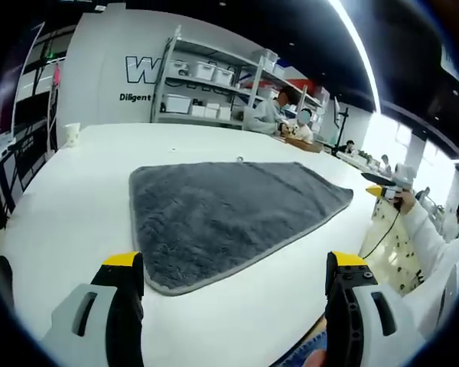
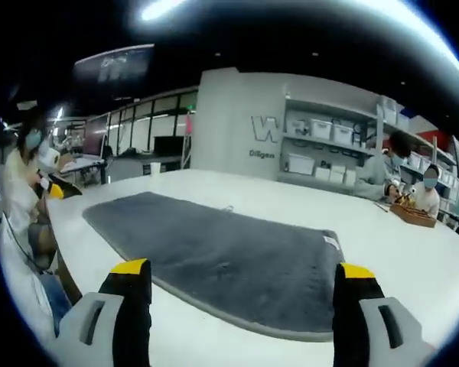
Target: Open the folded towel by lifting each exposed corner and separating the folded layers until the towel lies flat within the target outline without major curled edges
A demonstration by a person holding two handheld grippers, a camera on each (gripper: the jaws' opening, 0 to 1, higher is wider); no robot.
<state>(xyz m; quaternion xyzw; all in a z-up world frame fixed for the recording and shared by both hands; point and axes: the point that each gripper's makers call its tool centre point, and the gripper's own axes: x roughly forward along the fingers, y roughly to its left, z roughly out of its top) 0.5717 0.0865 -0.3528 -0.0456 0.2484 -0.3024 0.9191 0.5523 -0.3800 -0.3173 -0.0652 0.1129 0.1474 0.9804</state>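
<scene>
Grey towel [image 1: 229,218] spread on the white worktop [image 1: 76,222], plush pile up, thin grey binding round the edge. Flat across its whole face in the left gripper view, near corner rounded and resting just ahead of the left tongs [image 1: 235,279]. No curl visible along the near edge; far edge straight, close to the middle of the worktop. Same towel [image 2: 222,256] in the right gripper view, long side running away to the left, small white label [image 2: 331,242] at the corner nearest the right tongs [image 2: 243,284]. Target outline not discernible on the worktop surface.

Left tongs open, yellow-tipped black jaws wide apart, gripping nothing, hovering above the bare worktop short of the towel's edge. Right tongs likewise open, jaws spread, gripping nothing, one jaw over the towel's near border, the other over the corner by the label.

Small white cup [image 1: 72,134] standing far off on the left part of the worktop, well apart from the towel. Beyond the worktop, metal shelving [image 1: 214,88] loaded with white bins against a white wall with dark lettering. Seated people [image 1: 279,115] at the far end of the worktop by the shelving. At the right rim of the left gripper view, a white sleeve [image 1: 428,237] beside the worktop.
</scene>
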